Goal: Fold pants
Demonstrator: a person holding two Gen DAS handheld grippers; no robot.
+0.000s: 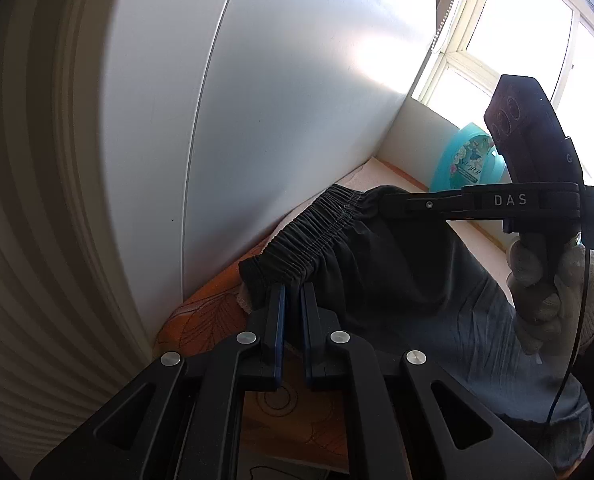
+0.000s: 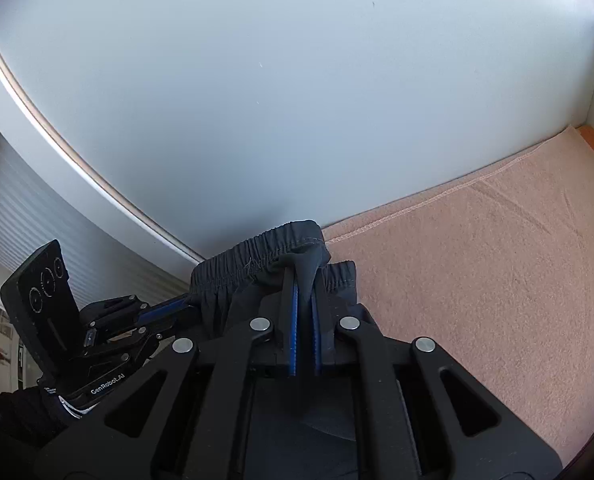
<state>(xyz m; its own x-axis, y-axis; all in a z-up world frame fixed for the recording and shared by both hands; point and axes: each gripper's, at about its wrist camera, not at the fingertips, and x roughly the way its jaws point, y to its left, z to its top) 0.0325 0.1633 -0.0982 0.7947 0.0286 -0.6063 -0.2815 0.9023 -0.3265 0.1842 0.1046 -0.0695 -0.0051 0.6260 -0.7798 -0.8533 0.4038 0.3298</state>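
Note:
Dark grey pants (image 1: 377, 264) with a gathered elastic waistband (image 1: 317, 232) hang between my two grippers near a white wall. My left gripper (image 1: 293, 292) is shut on the waistband's near end. My right gripper (image 2: 305, 276) is shut on the waistband's other end (image 2: 257, 252), with cloth pinched between its blue pads. In the left wrist view the right gripper (image 1: 381, 204) comes in from the right, held by a gloved hand (image 1: 553, 284). In the right wrist view the left gripper (image 2: 185, 304) grips the waistband at the left. The legs trail down out of sight.
A pink towel-like cloth (image 2: 477, 260) covers the surface below, over an orange patterned cover (image 1: 201, 320). White wall panels (image 2: 277, 100) stand close behind. A turquoise plastic container (image 1: 465, 160) sits by the window (image 1: 517, 32) at the right.

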